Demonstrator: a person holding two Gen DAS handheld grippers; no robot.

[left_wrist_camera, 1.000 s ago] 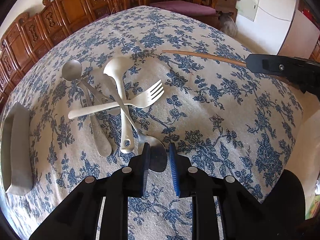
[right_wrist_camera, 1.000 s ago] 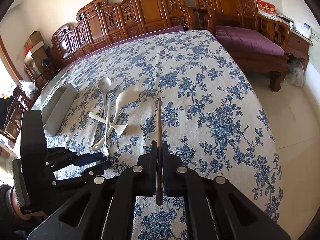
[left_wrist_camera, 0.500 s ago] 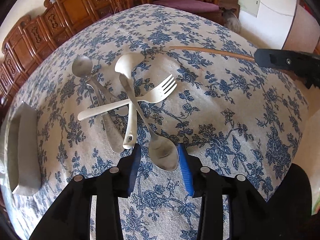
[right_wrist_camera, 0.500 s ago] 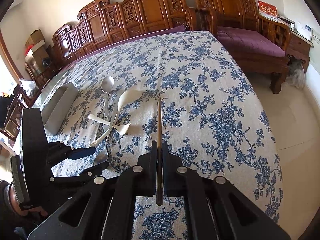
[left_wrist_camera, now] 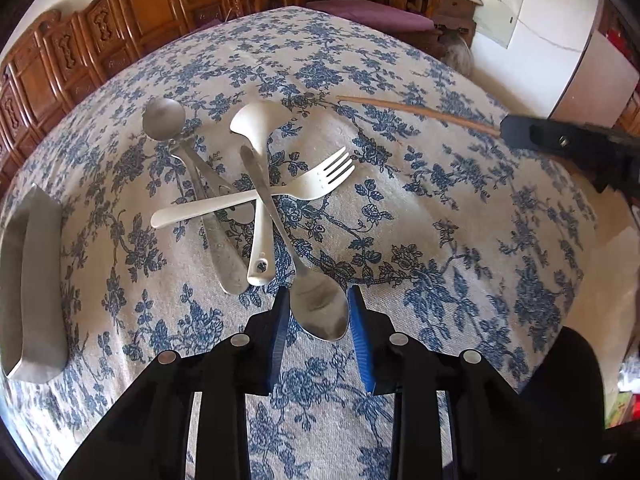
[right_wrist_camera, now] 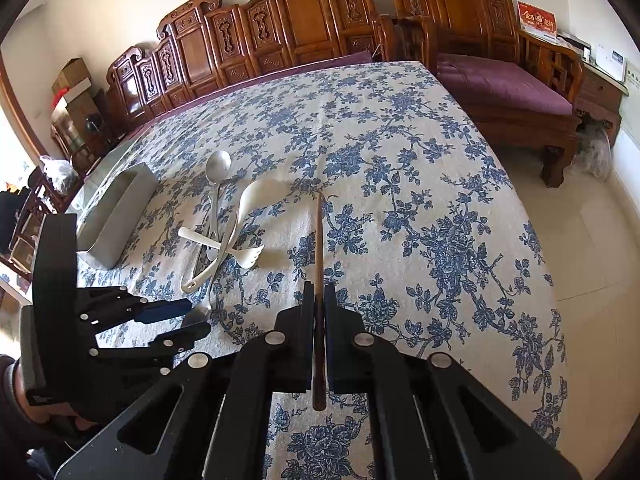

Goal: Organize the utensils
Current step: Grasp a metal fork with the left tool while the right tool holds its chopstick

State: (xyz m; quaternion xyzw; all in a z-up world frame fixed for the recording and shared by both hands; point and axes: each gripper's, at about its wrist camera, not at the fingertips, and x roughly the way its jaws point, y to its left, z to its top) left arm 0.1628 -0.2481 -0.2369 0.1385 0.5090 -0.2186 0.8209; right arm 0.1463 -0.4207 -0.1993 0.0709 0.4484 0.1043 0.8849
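Observation:
A pile of utensils lies crossed on the flowered cloth: a white fork (left_wrist_camera: 256, 196), a white ladle-spoon (left_wrist_camera: 258, 160), a round steel spoon (left_wrist_camera: 164, 118) and a steel spoon (left_wrist_camera: 320, 308) whose bowl points toward me. My left gripper (left_wrist_camera: 318, 300) is open, its blue-padded fingers (left_wrist_camera: 360, 332) on either side of that spoon's bowl. My right gripper (right_wrist_camera: 319, 292) is shut on a wooden chopstick (right_wrist_camera: 319, 240) that points forward above the table; the chopstick also shows in the left wrist view (left_wrist_camera: 416, 112). The left gripper shows in the right wrist view (right_wrist_camera: 176, 320).
A grey rectangular tray (left_wrist_camera: 28, 280) stands at the left of the table; it also shows in the right wrist view (right_wrist_camera: 116, 212). Carved wooden chairs (right_wrist_camera: 280, 40) line the far side. A bench with a purple cushion (right_wrist_camera: 504, 88) stands to the right.
My left gripper has opened wider and moved forward, so its fingers now flank the steel spoon's bowl. The right gripper still holds the chopstick, almost unmoved.

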